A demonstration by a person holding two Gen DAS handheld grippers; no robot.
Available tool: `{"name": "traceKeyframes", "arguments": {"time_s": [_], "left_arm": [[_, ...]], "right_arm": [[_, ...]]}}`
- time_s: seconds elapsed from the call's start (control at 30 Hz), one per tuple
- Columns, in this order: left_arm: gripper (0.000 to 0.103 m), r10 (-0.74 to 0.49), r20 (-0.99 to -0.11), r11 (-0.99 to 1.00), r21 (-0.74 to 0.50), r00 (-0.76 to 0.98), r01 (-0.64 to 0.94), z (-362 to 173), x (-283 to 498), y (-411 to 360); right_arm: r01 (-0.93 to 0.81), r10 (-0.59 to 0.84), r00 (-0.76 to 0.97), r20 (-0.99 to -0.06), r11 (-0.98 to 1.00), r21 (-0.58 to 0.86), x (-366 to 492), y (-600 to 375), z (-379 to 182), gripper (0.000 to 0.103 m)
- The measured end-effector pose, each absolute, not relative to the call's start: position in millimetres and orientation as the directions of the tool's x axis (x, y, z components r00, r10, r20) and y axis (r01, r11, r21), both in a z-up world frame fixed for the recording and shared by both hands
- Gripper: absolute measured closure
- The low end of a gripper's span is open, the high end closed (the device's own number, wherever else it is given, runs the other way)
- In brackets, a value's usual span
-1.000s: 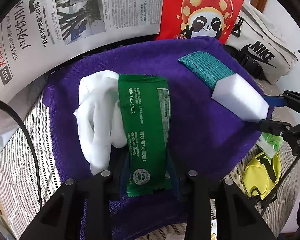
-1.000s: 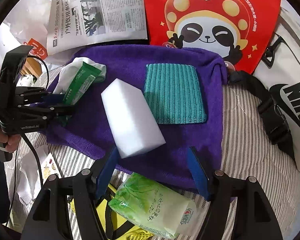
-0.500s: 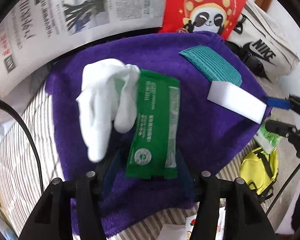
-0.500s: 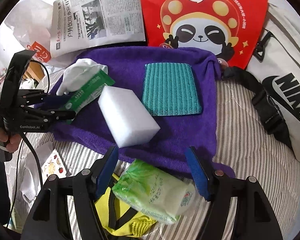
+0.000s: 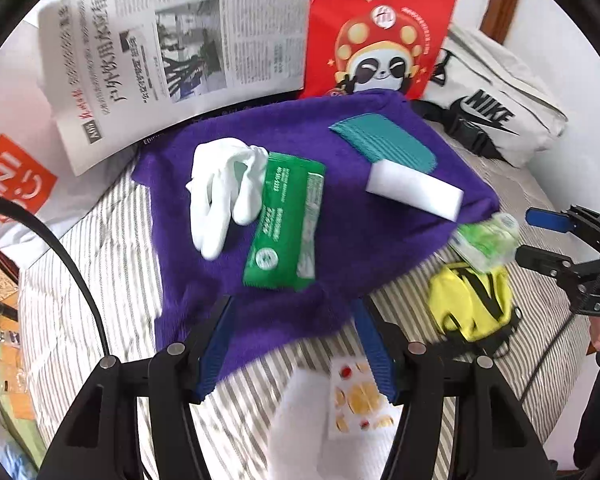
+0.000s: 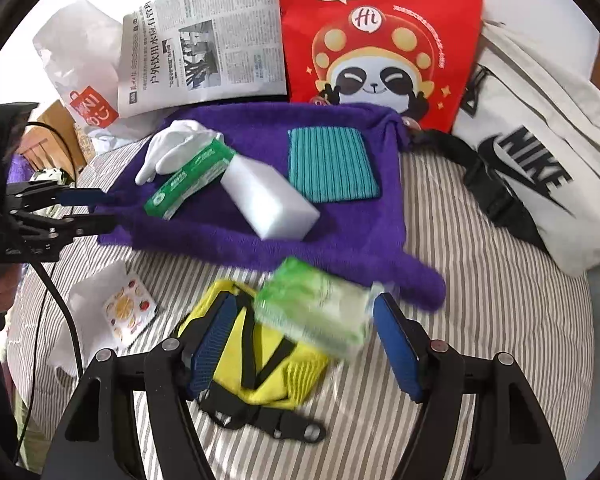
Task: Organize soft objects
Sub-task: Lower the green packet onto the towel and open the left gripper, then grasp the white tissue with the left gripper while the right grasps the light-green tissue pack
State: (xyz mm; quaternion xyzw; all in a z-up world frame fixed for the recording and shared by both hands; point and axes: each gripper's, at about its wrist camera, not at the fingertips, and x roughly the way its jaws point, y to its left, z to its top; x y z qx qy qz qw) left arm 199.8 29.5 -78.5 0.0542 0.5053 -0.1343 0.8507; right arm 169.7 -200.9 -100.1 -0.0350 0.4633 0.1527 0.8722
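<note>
Landmark: purple towel (image 5: 340, 208), spread flat on the striped bed (image 6: 480, 300).

Left gripper (image 5: 292, 344): jaws have just been opening and now stand spread, nothing between them. A second ago they pinched the near end of the green wipes pack (image 5: 286, 222); now the pack lies loose on the towel's middle, tilted, its far end touching the white glove (image 5: 224, 188). The gripper has backed off, now over the towel's near edge, with more of the bed showing than before.

White sponge block (image 6: 268, 196) rests on the towel, between the wipes pack and the teal cloth (image 6: 332, 164), one corner touching the pack. Earlier its near end sat between the right jaws; now it is clear of them.

Right gripper (image 6: 304, 344): jaws spread, about as wide as before, pinching nothing. It has pulled back off the towel and now hangs over the light green tissue pack (image 6: 316, 304) and yellow pouch (image 6: 256, 356), both on the bed just off the towel's near edge. Tissue pack is blurred; cannot tell if the pads touch it.

Beyond the towel's far edge: newspaper (image 5: 180, 44), red panda bag (image 6: 380, 36). Off its right side: white Nike bag (image 6: 540, 168). Fruit-print packet (image 6: 128, 308) lies on the bed off the near left corner.
</note>
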Motion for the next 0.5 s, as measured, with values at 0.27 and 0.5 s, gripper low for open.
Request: {"name": "traceKeyframes", "arguments": {"time_s": [0.27, 0.5], "left_arm": [[0.040, -0.161, -0.866, 0.970, -0.050, 0.473, 0.239, -85, 146, 48], [0.034, -0.186, -0.875, 0.963, -0.074, 0.446, 0.258, -118, 104, 59]], "right_arm": [[-0.255, 0.190, 0.523, -0.831, 0.965, 0.060, 133, -197, -112, 0.032], [-0.224, 0.189, 0.504, -0.843, 0.971, 0.084, 102, -196, -126, 0.032]]}}
